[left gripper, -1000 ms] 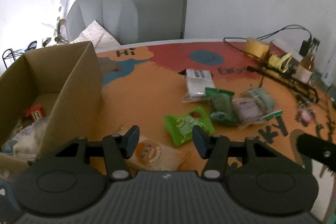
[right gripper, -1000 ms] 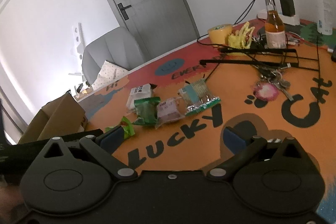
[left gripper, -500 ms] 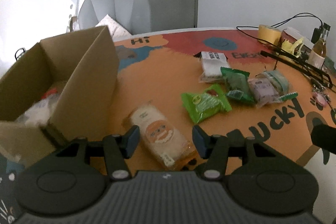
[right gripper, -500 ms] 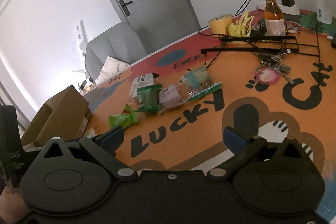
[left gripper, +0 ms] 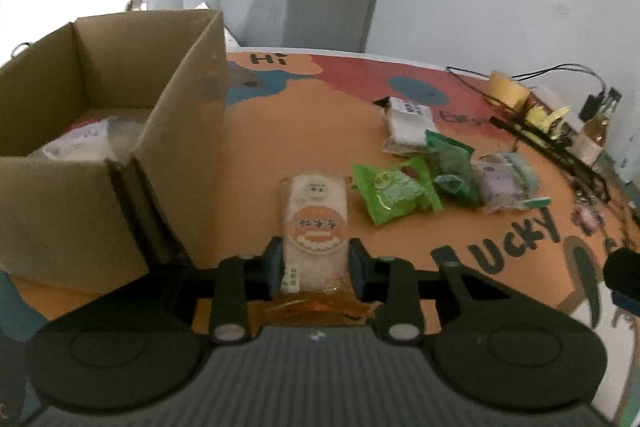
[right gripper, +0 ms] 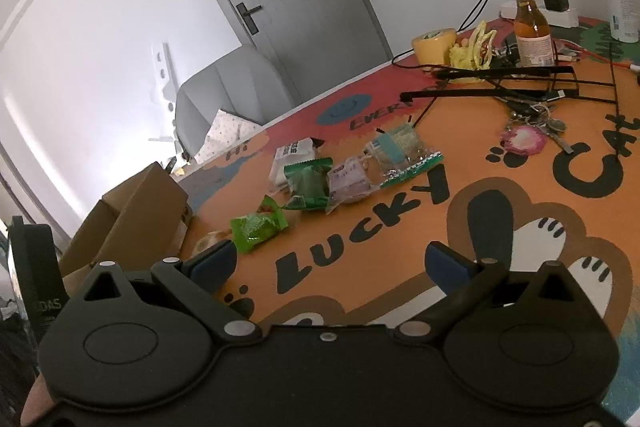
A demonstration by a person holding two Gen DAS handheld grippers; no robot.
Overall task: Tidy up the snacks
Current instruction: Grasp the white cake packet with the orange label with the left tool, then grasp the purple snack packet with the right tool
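Left hand-held gripper (left gripper: 314, 263) of mine, jaws just closing, pinches the clear cake packet (left gripper: 315, 223) beside the cardboard box (left gripper: 120, 163); right hand-held gripper (right gripper: 330, 265) spread above the tabletop (right gripper: 460, 227).

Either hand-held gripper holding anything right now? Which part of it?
Left hand-held gripper has just been closing on the clear snack packet with the orange label, pads on its long sides at the near end. Right hand-held gripper is open, holding nothing.

light: soft daylight, glare upper left | blur: left view soft | edges: fisheye-bent, dark corners
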